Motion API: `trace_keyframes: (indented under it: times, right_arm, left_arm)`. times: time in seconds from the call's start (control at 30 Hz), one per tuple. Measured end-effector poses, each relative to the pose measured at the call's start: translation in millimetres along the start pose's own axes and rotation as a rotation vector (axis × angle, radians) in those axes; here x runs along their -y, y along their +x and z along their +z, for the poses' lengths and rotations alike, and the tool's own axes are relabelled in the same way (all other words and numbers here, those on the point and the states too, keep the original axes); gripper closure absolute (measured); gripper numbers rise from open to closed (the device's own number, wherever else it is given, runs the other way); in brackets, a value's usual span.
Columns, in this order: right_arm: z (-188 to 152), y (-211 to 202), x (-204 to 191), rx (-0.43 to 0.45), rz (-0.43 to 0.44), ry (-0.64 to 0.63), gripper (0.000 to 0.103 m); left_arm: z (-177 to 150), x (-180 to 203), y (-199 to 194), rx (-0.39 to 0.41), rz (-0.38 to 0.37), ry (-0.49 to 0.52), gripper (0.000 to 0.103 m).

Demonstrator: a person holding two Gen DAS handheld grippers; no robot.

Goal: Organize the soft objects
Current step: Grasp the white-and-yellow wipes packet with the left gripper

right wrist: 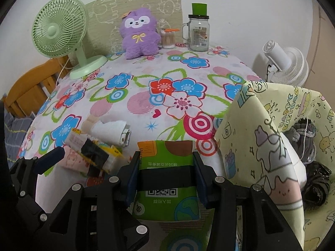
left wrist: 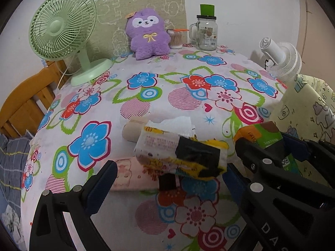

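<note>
Right gripper [right wrist: 165, 167] clamped on green tissue pack [right wrist: 167, 188], QR code, upside-down "加入社群". Left gripper [left wrist: 169, 179] jaws apart around yellow-white tissue pack [left wrist: 180, 152]; print illegible.

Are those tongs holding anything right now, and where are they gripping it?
The right tongs clamp the green tissue pack by its two sides at mid-length. The left tongs are open, holding nothing.

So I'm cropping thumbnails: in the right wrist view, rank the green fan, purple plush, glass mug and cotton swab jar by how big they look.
1. green fan
2. purple plush
3. glass mug
4. cotton swab jar

All four stand toward the table's back, so nearness skews little.
</note>
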State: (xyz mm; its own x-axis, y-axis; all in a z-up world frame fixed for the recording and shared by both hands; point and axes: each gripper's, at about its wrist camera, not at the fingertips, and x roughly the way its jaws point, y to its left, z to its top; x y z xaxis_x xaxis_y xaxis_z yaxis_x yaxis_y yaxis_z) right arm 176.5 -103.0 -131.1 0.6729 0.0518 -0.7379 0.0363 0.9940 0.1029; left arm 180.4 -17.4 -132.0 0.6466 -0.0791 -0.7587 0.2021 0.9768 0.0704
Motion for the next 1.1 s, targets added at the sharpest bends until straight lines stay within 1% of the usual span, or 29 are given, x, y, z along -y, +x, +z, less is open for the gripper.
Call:
trace_keyframes:
  times: [0.07,0.17,0.2,0.23,0.33,0.43,0.7,1.1]
  right_arm:
    - [2,3,1,-0.003,0.004,0.007,0.053]
    - [4,7,1,-0.008,0.007,0.012,0.053]
    - [5,8,1,-0.009,0.008,0.011,0.053]
    - [5,10,1,-0.01,0.008,0.01,0.053]
    - [5,11,1,-0.012,0.011,0.011,0.053]
    - [5,10,1,-0.012,0.018,0.013,0.053]
    - [3,0,0,0.007,0.035,0.01,0.053]
    - [-5,-32,-10,0.052,0.061,-0.024,0.053]
  left_arm:
    - [2,0,2,-0.003,-0.007,-0.004,0.005]
    - [3,-1,5,-0.007,-0.03,-0.011,0.012]
    - [3,-1,6,-0.009,-0.038,-0.014,0.017]
    - [3,-2,7,-0.009,-0.046,-0.015,0.024]
    - [3,-2,8,-0.001,-0.056,-0.015,0.027]
    - [3,-1,6,0.006,-0.058,-0.014,0.029]
    - [0,-2,-7,0.034,-0.04,-0.018,0.03]
    - [-11,-8,-40,0.079,-0.007,-0.054,0.03]
